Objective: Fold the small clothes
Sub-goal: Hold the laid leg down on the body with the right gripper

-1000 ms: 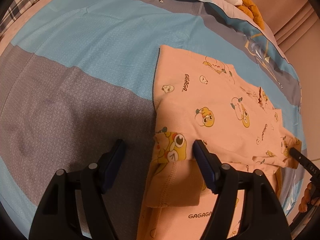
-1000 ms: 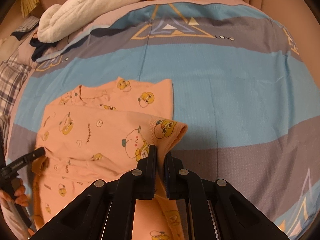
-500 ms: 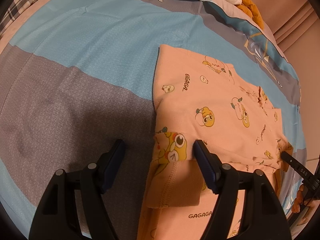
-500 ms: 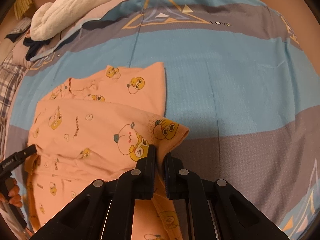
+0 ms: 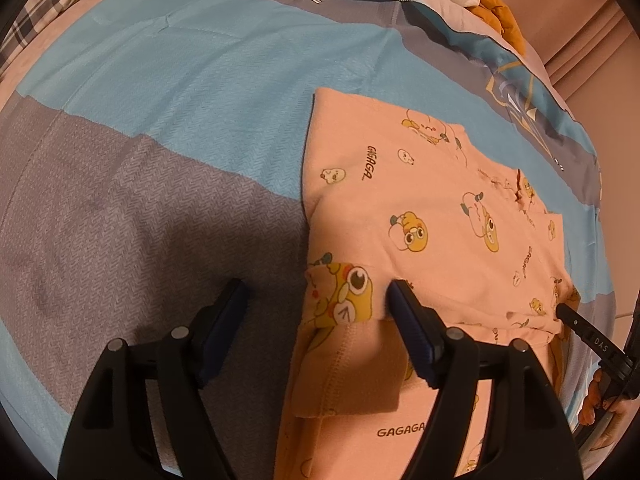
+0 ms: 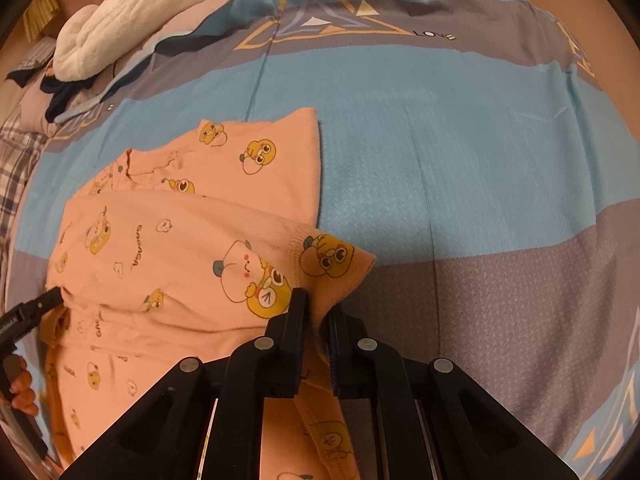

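A small pink garment (image 5: 432,208) printed with yellow cartoon ducks lies partly folded on the bed. My left gripper (image 5: 316,300) is open, its jaws on either side of the garment's left cuff with the big duck print (image 5: 344,294). My right gripper (image 6: 318,312) is shut on the garment's sleeve cuff (image 6: 332,260) and holds it folded across the body of the garment (image 6: 168,248). The right gripper's tip (image 5: 576,322) shows at the garment's right edge in the left wrist view. The left gripper's tip (image 6: 36,306) shows at the garment's left edge in the right wrist view.
The bedspread (image 6: 460,160) has blue and grey bands with triangle motifs. A white blanket (image 6: 152,12) and an orange plush (image 5: 496,16) lie at the head of the bed. Plaid fabric (image 6: 12,160) lies at the left.
The right gripper has carried the held cuff a little further over the garment. The left gripper has stayed open in place.
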A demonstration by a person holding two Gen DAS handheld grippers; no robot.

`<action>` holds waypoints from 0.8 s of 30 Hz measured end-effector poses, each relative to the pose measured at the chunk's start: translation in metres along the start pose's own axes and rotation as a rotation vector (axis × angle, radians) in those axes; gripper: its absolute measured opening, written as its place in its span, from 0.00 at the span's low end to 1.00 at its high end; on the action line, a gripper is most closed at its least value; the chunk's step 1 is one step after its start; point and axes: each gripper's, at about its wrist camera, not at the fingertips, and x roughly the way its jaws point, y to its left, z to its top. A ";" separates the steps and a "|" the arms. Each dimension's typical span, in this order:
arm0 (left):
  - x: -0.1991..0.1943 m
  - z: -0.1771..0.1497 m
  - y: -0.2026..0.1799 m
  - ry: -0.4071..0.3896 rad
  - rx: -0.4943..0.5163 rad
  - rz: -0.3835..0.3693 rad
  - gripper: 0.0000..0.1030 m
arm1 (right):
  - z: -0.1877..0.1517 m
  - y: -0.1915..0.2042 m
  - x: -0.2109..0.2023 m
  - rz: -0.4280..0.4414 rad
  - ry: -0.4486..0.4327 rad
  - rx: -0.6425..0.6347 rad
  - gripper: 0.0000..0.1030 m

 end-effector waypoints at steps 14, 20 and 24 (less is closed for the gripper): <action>0.003 -0.001 -0.003 -0.010 0.014 0.009 0.75 | -0.003 -0.005 0.003 0.010 -0.011 0.022 0.07; 0.003 -0.001 -0.003 -0.012 0.017 0.009 0.76 | -0.001 -0.004 0.005 0.011 -0.012 0.023 0.07; 0.003 -0.001 -0.003 -0.012 0.019 0.005 0.76 | -0.002 -0.004 0.005 0.009 -0.016 0.023 0.07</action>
